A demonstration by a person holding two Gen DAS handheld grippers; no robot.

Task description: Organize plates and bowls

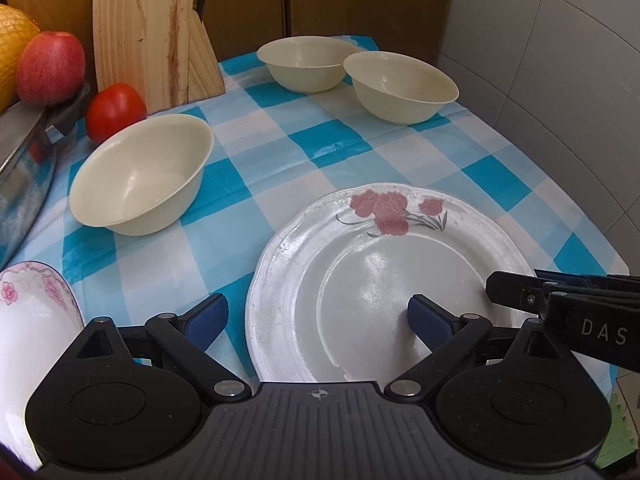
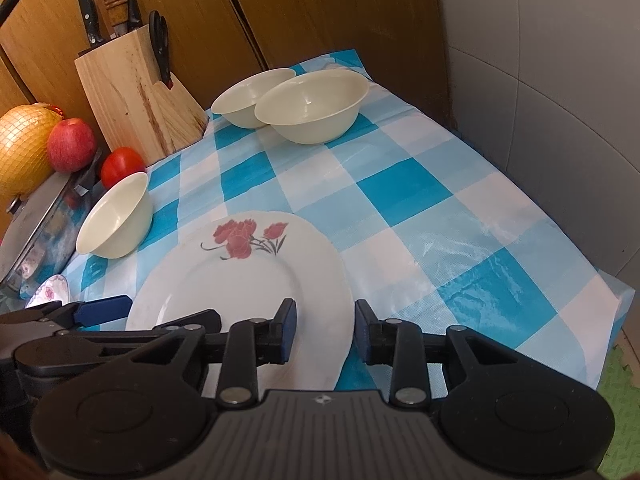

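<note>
A white plate with red flowers (image 1: 384, 264) (image 2: 244, 276) lies on the blue checked tablecloth (image 1: 280, 148). My left gripper (image 1: 318, 320) is open, its jaws astride the plate's left rim. My right gripper (image 2: 326, 330) is open, its jaws astride the plate's right rim; it also shows in the left wrist view (image 1: 560, 300). Three cream bowls stand on the cloth: one near left (image 1: 140, 176) (image 2: 116, 216), two at the back (image 1: 308, 62) (image 1: 400, 86) (image 2: 316, 104). A pink-patterned white dish (image 1: 32, 320) (image 2: 50, 290) sits at the near left.
A wooden knife block (image 2: 136, 92) stands at the back left. A tomato (image 1: 114, 110), an apple (image 1: 50, 66) and a netted yellow fruit (image 2: 22, 144) lie beside a steel tray (image 1: 24, 160). A tiled wall (image 2: 560, 80) bounds the right. The table edge (image 2: 616, 320) drops off at right.
</note>
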